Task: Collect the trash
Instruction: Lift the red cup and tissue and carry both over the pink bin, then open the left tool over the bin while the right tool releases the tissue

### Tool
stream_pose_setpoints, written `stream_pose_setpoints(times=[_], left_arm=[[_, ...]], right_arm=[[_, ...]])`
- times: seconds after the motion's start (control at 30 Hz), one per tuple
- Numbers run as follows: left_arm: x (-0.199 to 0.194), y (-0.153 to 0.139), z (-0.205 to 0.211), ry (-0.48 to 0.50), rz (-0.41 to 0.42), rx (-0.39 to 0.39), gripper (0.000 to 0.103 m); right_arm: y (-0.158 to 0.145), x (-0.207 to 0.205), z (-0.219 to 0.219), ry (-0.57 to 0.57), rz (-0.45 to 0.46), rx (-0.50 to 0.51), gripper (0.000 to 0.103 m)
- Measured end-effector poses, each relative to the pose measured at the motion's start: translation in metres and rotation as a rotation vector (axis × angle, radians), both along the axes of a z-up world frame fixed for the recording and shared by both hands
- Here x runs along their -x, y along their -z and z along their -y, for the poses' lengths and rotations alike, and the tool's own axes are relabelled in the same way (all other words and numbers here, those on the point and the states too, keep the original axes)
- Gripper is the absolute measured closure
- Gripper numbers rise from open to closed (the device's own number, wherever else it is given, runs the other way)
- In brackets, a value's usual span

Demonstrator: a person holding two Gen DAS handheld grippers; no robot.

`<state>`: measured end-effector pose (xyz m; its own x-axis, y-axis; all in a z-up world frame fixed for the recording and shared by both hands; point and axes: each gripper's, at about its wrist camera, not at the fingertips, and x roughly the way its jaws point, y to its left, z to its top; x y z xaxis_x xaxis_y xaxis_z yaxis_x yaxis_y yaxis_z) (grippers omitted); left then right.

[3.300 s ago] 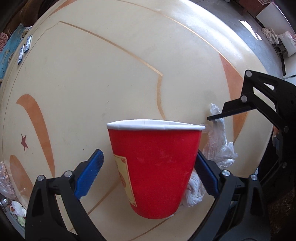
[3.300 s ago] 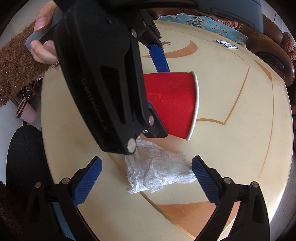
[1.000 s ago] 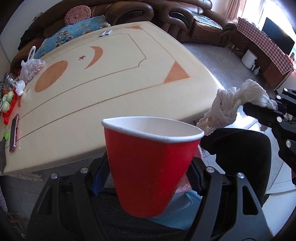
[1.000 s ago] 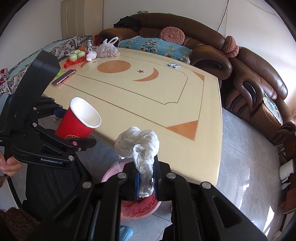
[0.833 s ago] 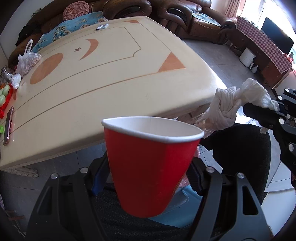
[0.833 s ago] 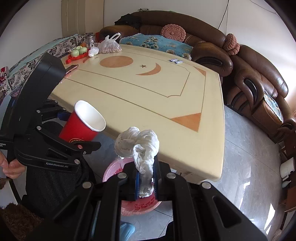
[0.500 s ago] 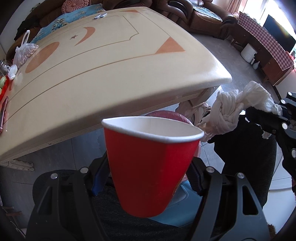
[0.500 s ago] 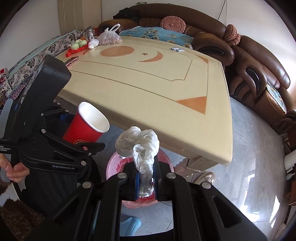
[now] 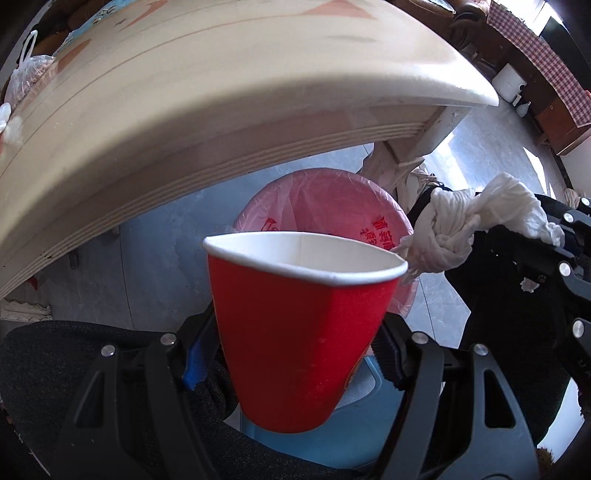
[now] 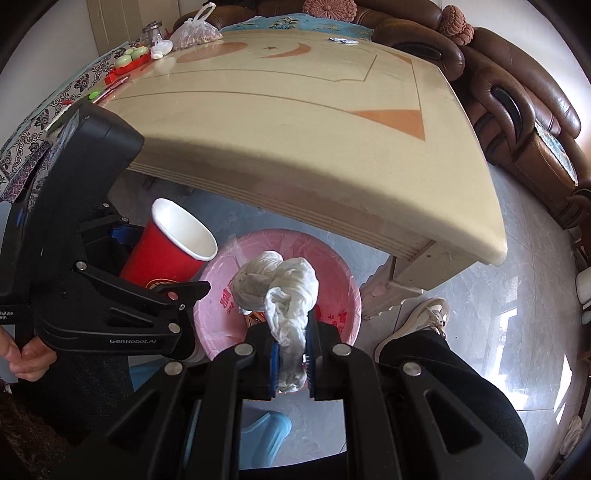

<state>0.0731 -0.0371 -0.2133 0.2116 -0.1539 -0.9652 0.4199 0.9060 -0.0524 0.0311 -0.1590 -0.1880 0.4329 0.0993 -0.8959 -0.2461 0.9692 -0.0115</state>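
— Both grippers have dropped since a second ago: they were up level with the table top, now they sit below its edge, over the bin.

— Count the trash?

— Two pieces. One red paper cup (image 9: pixel 295 332), upright, mouth up, clamped between the blue pads of the left gripper (image 9: pixel 295 354). One knotted white tissue wad (image 10: pixel 280 291), pinched tight in the right gripper (image 10: pixel 291 358), jaws almost together on its tail.

— Bins?

— One pink-lined trash bin (image 9: pixel 332 206) on the floor under the table (image 10: pixel 295 129) edge. Wad hangs right above its opening; cup sits over the near left rim in the right wrist view.

— Cup and wad touching?

— From the left wrist view the wad is just beside the cup's rim; contact, can't tell.

— Anything else?

— One person: one hand (image 10: pixel 22 358) on the left gripper's handle, one shoe (image 10: pixel 417 325) on the tiles by the bin. One plastic bag (image 10: pixel 195 33) at the table's far end.
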Motion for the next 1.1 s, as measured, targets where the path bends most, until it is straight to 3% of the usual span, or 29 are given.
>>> stream_pose_setpoints(times=[0.63,1.1], left_arm=[[-0.04,0.119,0.024,-0.119,-0.259,-0.031,0.033],[-0.057,0.162,0.023,-0.174,-0.332,-0.033,0.033]], right_arm=[[0.129,-0.046,0.022,0.144,-0.197,-0.047,0.092],[0.167,-0.065,0.022,0.172,-0.287,-0.07,0.091]])
